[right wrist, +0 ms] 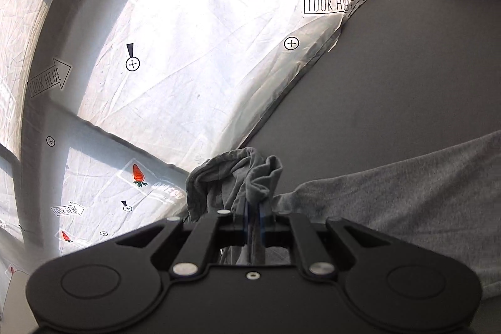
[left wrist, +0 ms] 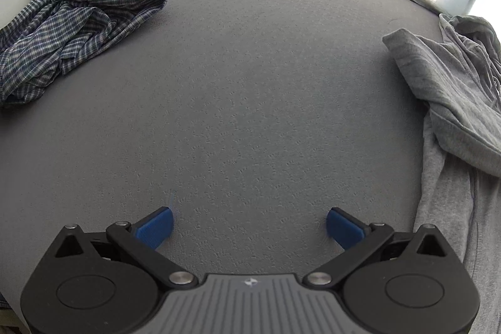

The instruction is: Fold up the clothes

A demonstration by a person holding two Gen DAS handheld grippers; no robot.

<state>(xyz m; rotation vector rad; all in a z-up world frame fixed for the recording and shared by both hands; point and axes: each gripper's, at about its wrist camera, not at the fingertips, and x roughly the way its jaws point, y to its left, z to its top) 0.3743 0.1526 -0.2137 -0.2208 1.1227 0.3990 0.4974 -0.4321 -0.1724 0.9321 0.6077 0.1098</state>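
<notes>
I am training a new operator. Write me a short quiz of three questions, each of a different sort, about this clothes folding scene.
1. True or false: the left gripper holds the plaid shirt.
2. Which garment is the right gripper shut on? A) blue jeans B) grey garment C) plaid shirt
3. Fill in: in the left wrist view, the plaid shirt lies crumpled at the far ____ of the grey surface.

Key:
1. False. Its jaws are open and nothing is between them.
2. B, the grey garment; bunched cloth sticks out past the shut jaws.
3. left
</notes>
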